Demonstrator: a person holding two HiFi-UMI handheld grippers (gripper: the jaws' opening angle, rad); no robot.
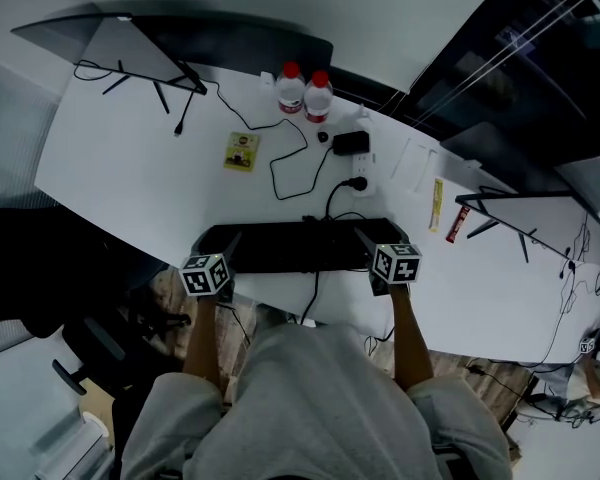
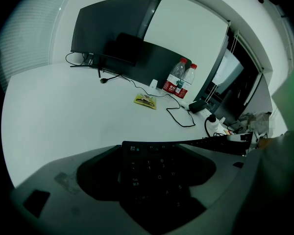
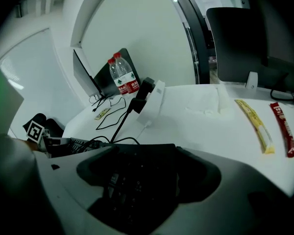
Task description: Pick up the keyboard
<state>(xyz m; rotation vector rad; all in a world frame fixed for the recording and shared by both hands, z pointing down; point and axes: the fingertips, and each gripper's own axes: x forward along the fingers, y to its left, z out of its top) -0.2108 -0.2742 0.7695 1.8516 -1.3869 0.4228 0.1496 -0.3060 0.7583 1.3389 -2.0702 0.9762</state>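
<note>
A black keyboard (image 1: 300, 246) lies along the near edge of the white table (image 1: 130, 183). My left gripper (image 1: 230, 245) is at its left end and my right gripper (image 1: 366, 241) at its right end. In the left gripper view the keyboard's Esc and Tab end (image 2: 154, 173) fills the space between the jaws of that gripper (image 2: 152, 182). In the right gripper view its other end (image 3: 137, 182) sits the same way in the right gripper (image 3: 142, 187). Both look shut on it. I cannot tell whether the keyboard is off the table.
Two water bottles (image 1: 305, 93), a black adapter (image 1: 351, 143) and a white power strip (image 1: 361, 182) with cables stand behind the keyboard. A yellow packet (image 1: 242, 151) lies left of them, and yellow (image 1: 436, 205) and red (image 1: 462, 223) stick packs right. Monitors (image 1: 130, 48) flank the table. A black chair (image 1: 30, 268) stands at the left.
</note>
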